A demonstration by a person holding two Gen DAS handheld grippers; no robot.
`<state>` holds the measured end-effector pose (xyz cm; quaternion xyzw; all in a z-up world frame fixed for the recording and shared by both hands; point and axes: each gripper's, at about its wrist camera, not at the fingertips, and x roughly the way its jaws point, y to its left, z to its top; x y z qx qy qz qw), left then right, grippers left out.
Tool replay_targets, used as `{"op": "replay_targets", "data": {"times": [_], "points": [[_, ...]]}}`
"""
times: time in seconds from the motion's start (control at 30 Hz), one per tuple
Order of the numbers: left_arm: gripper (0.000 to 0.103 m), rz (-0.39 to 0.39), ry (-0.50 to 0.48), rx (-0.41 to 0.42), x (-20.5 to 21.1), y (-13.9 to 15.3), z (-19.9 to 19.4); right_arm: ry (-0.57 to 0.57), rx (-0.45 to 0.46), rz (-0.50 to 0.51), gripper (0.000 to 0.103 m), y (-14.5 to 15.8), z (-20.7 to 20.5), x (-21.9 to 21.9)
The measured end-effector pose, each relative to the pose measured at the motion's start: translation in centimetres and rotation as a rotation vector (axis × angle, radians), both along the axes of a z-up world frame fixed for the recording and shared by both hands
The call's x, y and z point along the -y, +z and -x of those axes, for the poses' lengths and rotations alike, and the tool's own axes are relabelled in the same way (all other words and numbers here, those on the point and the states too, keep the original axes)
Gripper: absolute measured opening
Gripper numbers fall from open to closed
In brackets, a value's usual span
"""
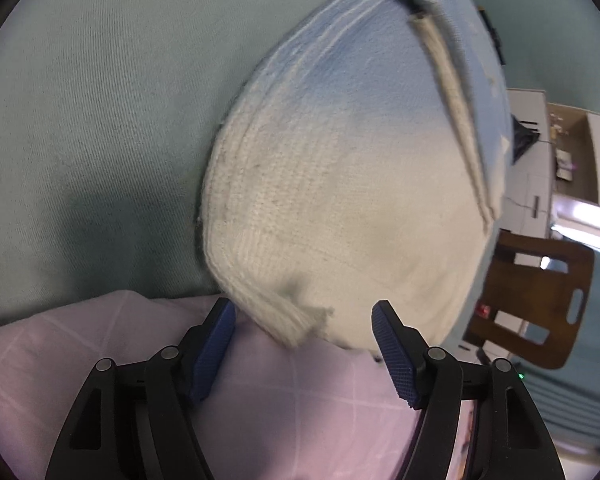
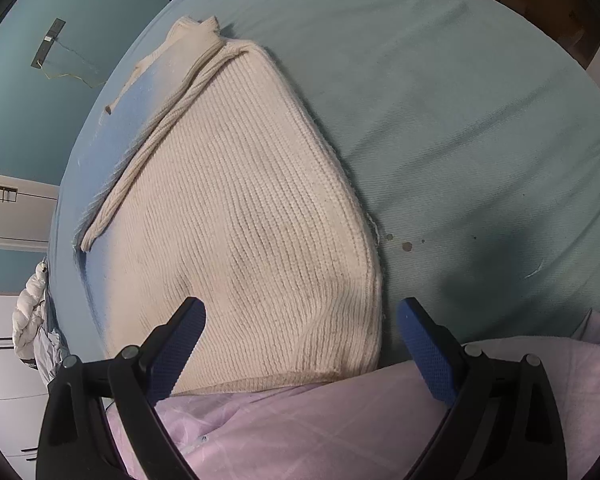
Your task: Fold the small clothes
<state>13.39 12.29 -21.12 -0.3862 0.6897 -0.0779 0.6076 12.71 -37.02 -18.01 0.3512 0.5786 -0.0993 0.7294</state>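
A cream knit sweater (image 1: 340, 200) that fades to light blue lies on a teal bedsheet (image 1: 100, 120). One sleeve is folded across the body. My left gripper (image 1: 304, 316) stands with its jaws apart at the sweater's near ribbed corner. That corner lies between the blue pads (image 1: 216, 344), and I see no pinch on it. In the right wrist view the sweater (image 2: 240, 200) lies flat. My right gripper (image 2: 300, 312) hovers open over its near hem, left finger above the knit, right finger above the bare sheet (image 2: 460, 120).
A pink checked cloth (image 1: 280, 400) (image 2: 300, 420) covers the near edge under both grippers. A wooden chair (image 1: 540, 300) stands past the bed's edge on the right. White drawers (image 2: 4, 320) and a puffy white garment (image 2: 30, 320) are beside the bed.
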Motion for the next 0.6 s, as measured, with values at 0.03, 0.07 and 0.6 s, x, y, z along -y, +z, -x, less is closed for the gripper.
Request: {"op": "replay_targets", "data": {"times": [0.03,0.07,0.6], "points": [[0.07,-0.01,0.007,-0.023,0.1,-0.6,-0.1,0.0,0.0,0.0,0.094,0.0,0.0,0.0],[0.07,-0.023,0.017,-0.045,0.3,-1.2,-0.2,-0.001,-0.001,-0.001,0.094,0.0,0.0,0.0],[0.009,0.24,0.169,0.286,-0.5,5.9,0.1,0.033,-0.098,-0.024,0.095,-1.5,-0.1,-0.1]]}}
